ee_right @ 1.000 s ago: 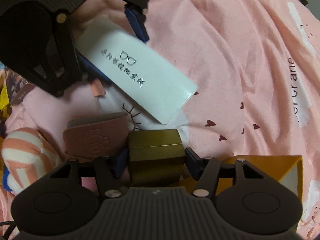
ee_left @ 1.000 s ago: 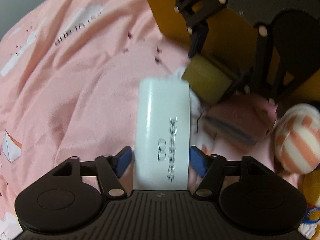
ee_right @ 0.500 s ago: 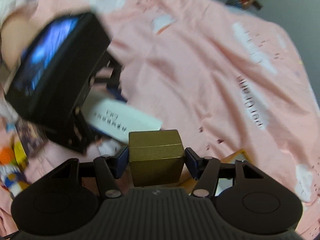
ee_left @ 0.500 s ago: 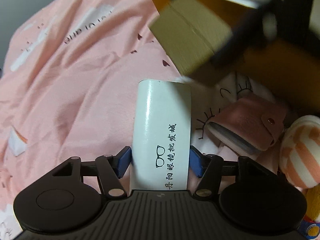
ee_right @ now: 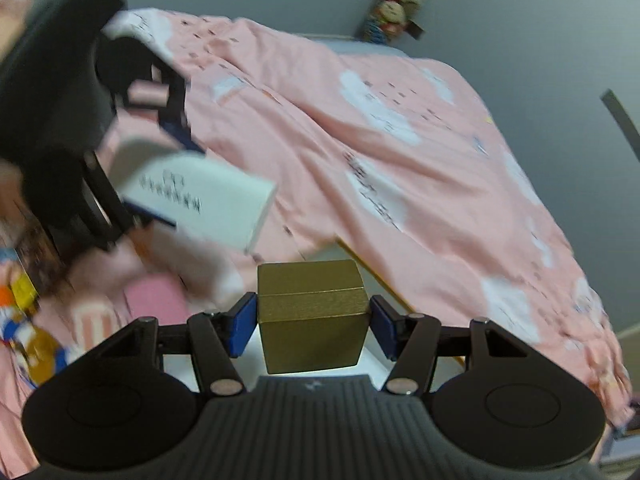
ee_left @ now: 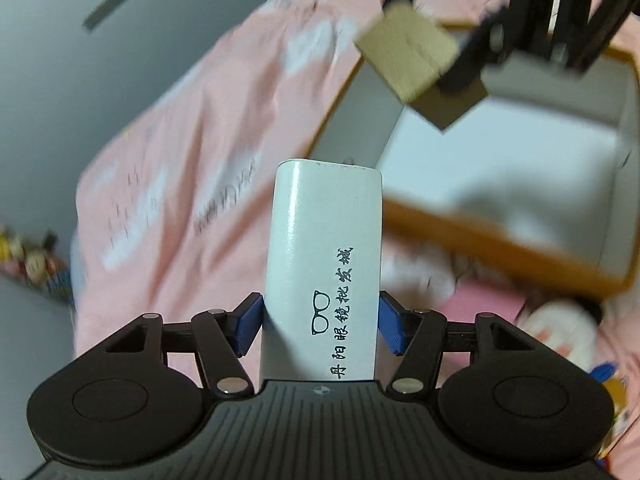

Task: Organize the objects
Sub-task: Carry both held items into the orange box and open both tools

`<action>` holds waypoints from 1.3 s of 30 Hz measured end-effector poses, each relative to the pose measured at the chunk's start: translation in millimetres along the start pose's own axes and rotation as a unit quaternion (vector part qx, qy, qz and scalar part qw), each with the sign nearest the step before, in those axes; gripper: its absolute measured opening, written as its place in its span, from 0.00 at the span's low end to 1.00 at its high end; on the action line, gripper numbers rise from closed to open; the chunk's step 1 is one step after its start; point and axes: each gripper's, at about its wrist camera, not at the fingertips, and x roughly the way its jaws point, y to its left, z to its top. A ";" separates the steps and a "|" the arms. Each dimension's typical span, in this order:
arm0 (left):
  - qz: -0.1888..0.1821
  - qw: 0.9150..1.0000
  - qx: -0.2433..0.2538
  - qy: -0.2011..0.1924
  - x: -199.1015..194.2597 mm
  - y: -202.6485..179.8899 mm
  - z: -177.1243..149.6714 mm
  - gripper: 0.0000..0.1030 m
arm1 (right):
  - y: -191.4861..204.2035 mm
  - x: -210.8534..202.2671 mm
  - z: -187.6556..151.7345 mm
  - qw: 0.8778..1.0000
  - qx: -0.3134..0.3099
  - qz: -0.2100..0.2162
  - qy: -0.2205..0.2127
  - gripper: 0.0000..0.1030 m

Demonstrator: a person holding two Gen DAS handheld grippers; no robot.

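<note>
Pink bedding [ee_right: 400,168] lies below both raised, down-tilted grippers, each gripping a box.

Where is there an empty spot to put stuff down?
The white floor of the open orange box is bare. So is the wide pink blanket beyond it. Near the striped plush and pink pouch it is crowded.

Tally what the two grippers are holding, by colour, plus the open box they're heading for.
White case: 1, in the left gripper
Gold box: 1, in the right gripper
Orange open box: 1
Total: 3
</note>
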 end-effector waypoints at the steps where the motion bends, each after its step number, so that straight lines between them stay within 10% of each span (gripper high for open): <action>1: 0.000 1.000 0.014 -0.008 -4.9 -5.2 14.1 0.68 | -4.0 -2.6 -9.2 1.000 0.002 -0.007 0.004 0.60; 14: -0.039 0.987 0.157 -0.001 68.3 -64.2 136.4 0.67 | -28.6 6.4 -89.4 0.998 0.006 -0.003 0.070 0.60; 39: -0.087 0.978 0.185 0.030 169.8 -64.0 101.6 0.71 | -43.9 85.3 -94.3 0.991 -0.024 0.052 0.119 0.60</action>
